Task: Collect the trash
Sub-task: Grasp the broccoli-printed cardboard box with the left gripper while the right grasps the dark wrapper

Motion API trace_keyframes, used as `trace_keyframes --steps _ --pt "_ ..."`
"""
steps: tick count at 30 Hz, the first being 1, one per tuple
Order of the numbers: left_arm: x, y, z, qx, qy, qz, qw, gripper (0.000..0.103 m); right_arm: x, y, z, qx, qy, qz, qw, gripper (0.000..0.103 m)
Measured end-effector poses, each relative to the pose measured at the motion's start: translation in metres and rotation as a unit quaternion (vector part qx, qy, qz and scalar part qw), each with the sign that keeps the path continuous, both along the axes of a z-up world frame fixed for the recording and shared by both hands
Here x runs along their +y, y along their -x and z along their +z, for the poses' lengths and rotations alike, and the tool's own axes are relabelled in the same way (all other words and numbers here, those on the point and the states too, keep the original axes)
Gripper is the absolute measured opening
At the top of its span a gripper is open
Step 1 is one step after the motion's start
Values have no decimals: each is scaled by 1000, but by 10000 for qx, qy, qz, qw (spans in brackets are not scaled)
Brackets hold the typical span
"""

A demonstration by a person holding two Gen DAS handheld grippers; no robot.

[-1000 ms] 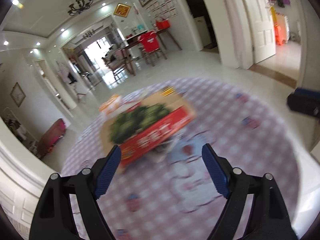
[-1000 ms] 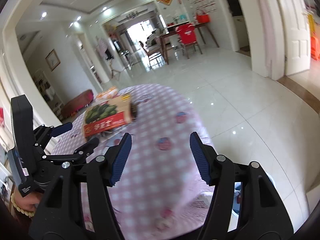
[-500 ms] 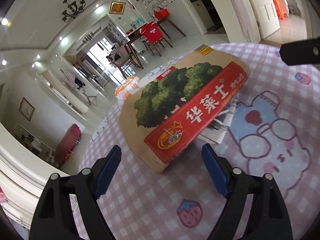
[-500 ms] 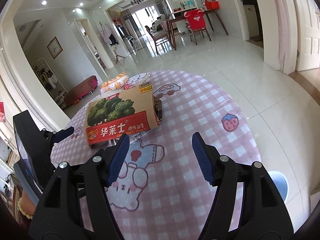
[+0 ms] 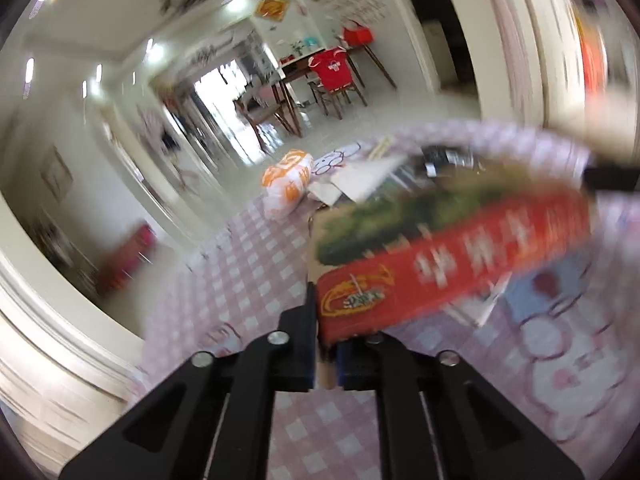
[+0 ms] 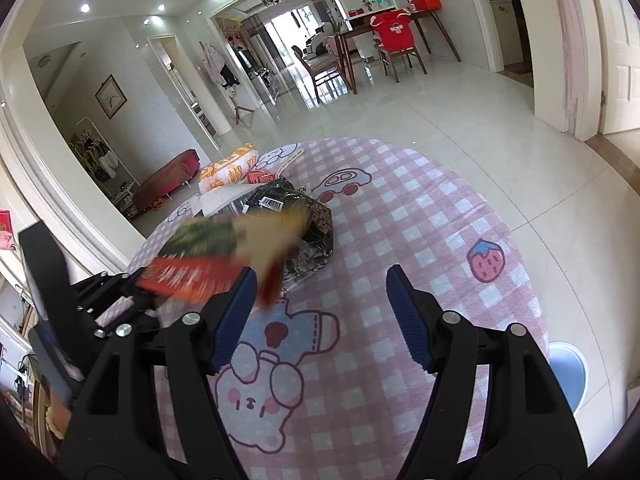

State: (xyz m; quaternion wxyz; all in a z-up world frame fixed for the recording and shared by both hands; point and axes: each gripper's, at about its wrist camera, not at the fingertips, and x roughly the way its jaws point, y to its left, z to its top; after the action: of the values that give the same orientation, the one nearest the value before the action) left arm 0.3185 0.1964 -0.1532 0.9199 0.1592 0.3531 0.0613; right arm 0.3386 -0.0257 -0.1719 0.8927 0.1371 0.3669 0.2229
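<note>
Flat cardboard carton [image 5: 452, 256]: tan board, green vegetable print, red band with pale lettering, yellow-orange emblem at band's 8 o'clock end.
Round checked tablecloth [image 6: 420, 232]: pink and white squares; printed motifs: red strawberry at 3 o'clock, car outline with red wheels at 12 o'clock, pale blue and pink cartoon bear at 6 o'clock.
Orange-and-white plastic bag [image 5: 286, 184]: white ground, orange print.
Glossy dark wrapper [image 6: 316, 224]: black, white barcode label.
Left gripper [image 5: 326, 364]: black body.
Right gripper [image 6: 320, 320]: black body, ribbed blue pads [image 6: 234, 316].
Floor tiles [image 6: 460, 120]: glossy off-white.
</note>
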Motion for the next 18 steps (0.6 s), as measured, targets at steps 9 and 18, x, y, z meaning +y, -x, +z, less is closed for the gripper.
trace_keyframes --steps 9,18 --pt "31 30 4 -169 1079 252 9937 5 8 -15 6 -19 -78 56 10000 68" --pt "53 45 1 -237 1766 638 9819 4 43 -63 -3 116 636 388 9972 70"
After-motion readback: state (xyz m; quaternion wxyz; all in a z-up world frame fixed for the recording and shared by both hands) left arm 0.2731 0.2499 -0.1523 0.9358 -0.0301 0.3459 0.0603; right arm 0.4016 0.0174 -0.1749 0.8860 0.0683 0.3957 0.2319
